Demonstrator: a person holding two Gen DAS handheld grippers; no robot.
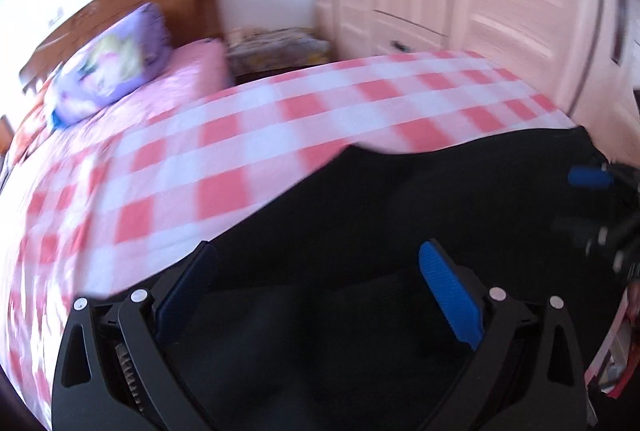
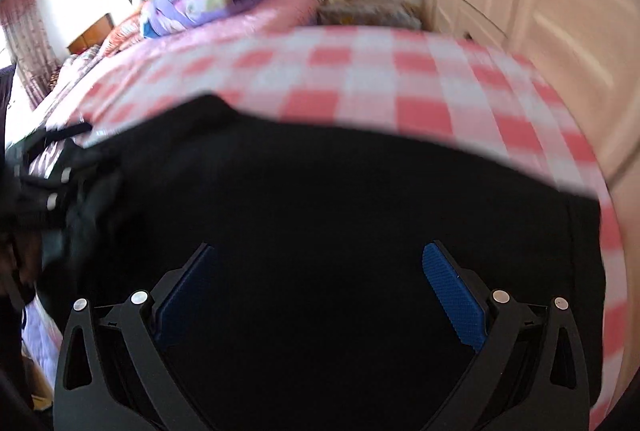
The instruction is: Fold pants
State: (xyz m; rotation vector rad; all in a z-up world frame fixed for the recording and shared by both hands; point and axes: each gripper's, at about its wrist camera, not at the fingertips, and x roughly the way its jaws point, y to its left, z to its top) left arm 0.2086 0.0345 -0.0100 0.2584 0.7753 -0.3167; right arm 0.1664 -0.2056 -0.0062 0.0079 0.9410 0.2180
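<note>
Both tools are spread wide and gripping nothing: the left tool [image 1: 316,295] with its blue ribbed pads hovers over the black fabric pants [image 1: 420,211], and the right tool [image 2: 316,295] hangs just the same over that dark cloth beside it. The pants lie spread on the pink-and-white checked bedspread [image 1: 248,135] at the near edge of the bed, directly under and ahead of both tools, with bare checks beyond running up to the purple printed pillow [image 1: 108,67]. Judging by the 1 broad dark sheet, with no crease I can make out, the folding looks barely begun and every fold is yet to do.
</note>
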